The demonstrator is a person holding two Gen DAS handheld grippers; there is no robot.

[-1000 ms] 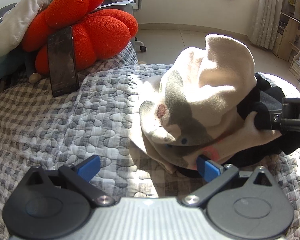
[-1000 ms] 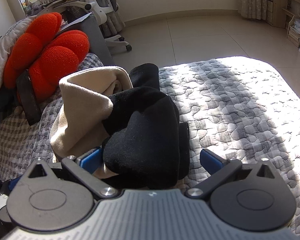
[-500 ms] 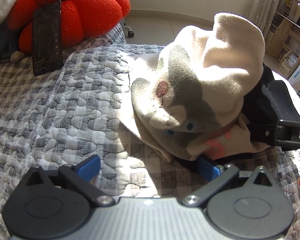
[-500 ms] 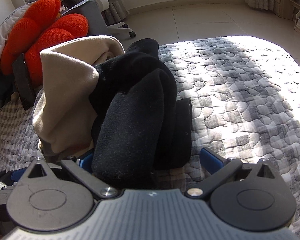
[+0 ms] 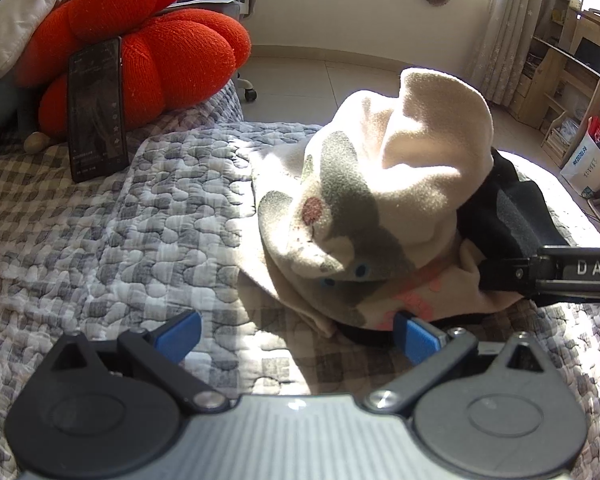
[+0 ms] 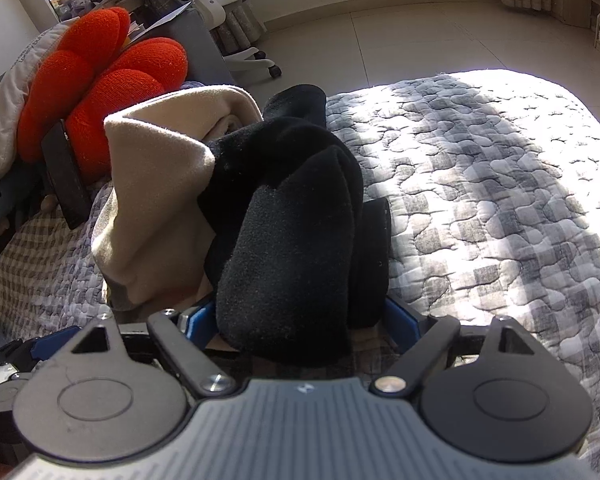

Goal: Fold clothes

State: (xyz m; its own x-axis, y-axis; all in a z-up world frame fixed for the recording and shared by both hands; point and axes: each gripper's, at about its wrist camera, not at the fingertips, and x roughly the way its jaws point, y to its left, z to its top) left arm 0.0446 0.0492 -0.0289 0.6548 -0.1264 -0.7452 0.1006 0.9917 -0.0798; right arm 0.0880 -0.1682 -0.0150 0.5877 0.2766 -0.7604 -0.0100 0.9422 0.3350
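Note:
A cream fleece garment with a grey cat print lies bunched up on the quilted bed, its top fold standing up in the sun. Black fleece fabric is rolled against its right side. My left gripper is open low over the quilt, its right pad touching the garment's near hem and nothing between its pads. My right gripper is closed in on the thick black roll, with a blue pad pressed to each side. In the left wrist view its finger reaches in from the right onto the black fabric.
A red flower-shaped cushion with a dark phone leaning on it sits at the bed's far left, beside a grey pillow. The grey checked quilt spreads out to the right. An office chair and tiled floor lie beyond.
My right gripper's jaws have narrowed onto the black roll, which was loosely between them before. The left gripper has shifted slightly near the hem and stays open.

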